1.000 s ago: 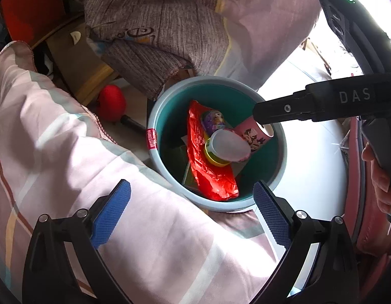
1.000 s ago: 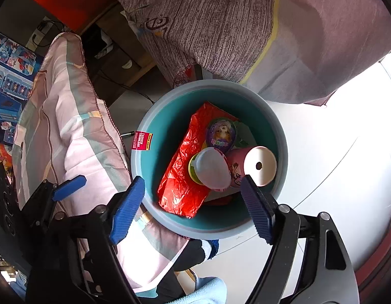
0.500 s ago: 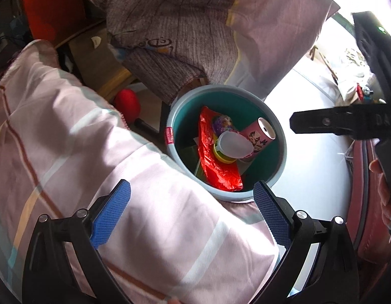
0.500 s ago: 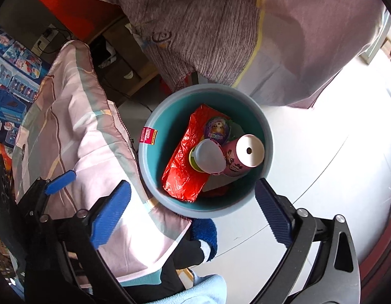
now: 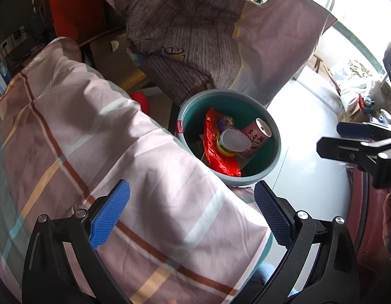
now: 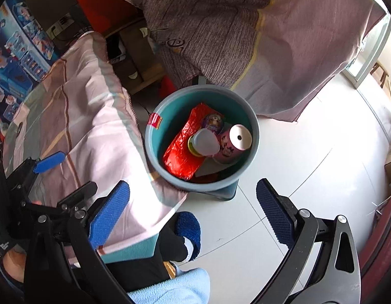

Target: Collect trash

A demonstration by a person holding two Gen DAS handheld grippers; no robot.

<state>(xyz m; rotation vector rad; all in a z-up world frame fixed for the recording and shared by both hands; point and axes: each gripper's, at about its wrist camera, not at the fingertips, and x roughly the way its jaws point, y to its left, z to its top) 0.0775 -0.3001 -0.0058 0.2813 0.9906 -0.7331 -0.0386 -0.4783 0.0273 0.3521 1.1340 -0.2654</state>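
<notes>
White tiled floor (image 6: 309, 177), striped bedsheet (image 5: 99, 139) at left. Teal bin (image 6: 254, 136) on floor, holding red wrapper (image 6: 182, 147), pink cup (image 6: 233, 144), clear-lidded tub (image 6: 204, 143). Right gripper (image 6: 192, 212) jaws just opened wide, empty. Left gripper (image 5: 192, 212) jaws wide apart, empty.

Teal bucket (image 6: 157, 136) with grey rim, centre; inside it a red wrapper (image 6: 181, 149), a pink printed cup (image 6: 230, 144) and a purple packet (image 6: 212, 122). Pink checked sheet (image 5: 94, 136) at left; brown-grey streaked cloth (image 5: 180, 33) above; white floor (image 6: 309, 167).
</notes>
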